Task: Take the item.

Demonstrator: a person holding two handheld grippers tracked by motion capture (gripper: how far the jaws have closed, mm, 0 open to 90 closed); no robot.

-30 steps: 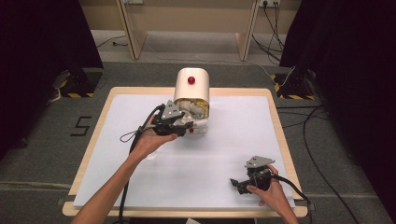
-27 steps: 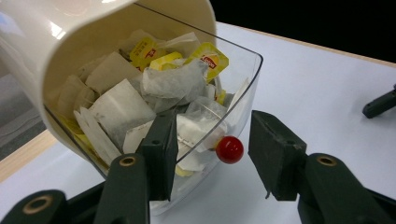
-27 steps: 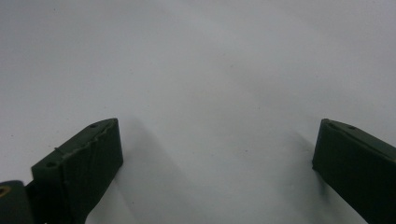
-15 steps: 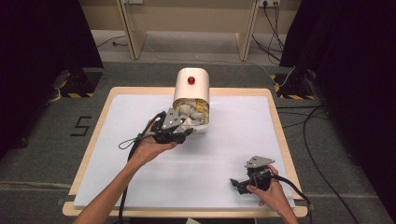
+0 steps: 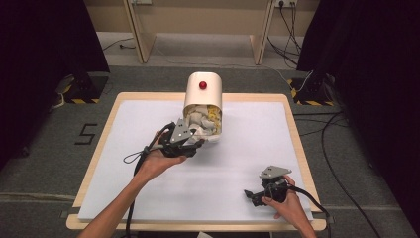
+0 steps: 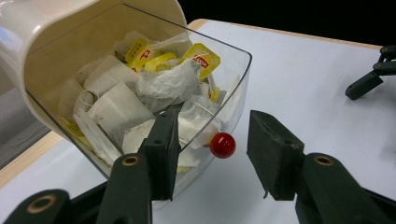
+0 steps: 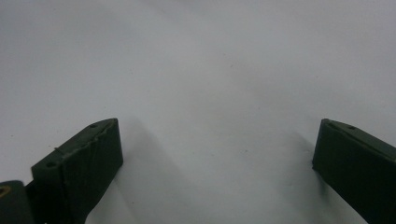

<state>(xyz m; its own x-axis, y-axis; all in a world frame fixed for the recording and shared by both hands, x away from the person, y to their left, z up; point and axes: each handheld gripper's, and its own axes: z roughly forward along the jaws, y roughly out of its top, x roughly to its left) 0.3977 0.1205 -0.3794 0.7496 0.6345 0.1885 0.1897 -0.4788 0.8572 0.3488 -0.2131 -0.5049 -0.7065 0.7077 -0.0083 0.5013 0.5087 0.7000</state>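
Resting apart on the desk point(image 5: 124, 188), the right gripper point(image 5: 261, 194) idles, fingers open. Farther off, the left gripper point(image 6: 210, 156), fingers spread, faces the teabag box's point(image 5: 204, 106) red knob point(image 6: 222, 144); centre it (judged) before closing.

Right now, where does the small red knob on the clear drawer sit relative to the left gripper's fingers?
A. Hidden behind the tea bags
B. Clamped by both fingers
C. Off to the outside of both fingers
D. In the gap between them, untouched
D: in the left gripper view the knob sits in the open gap between the left gripper's fingers, touching neither, at the drawer's front.
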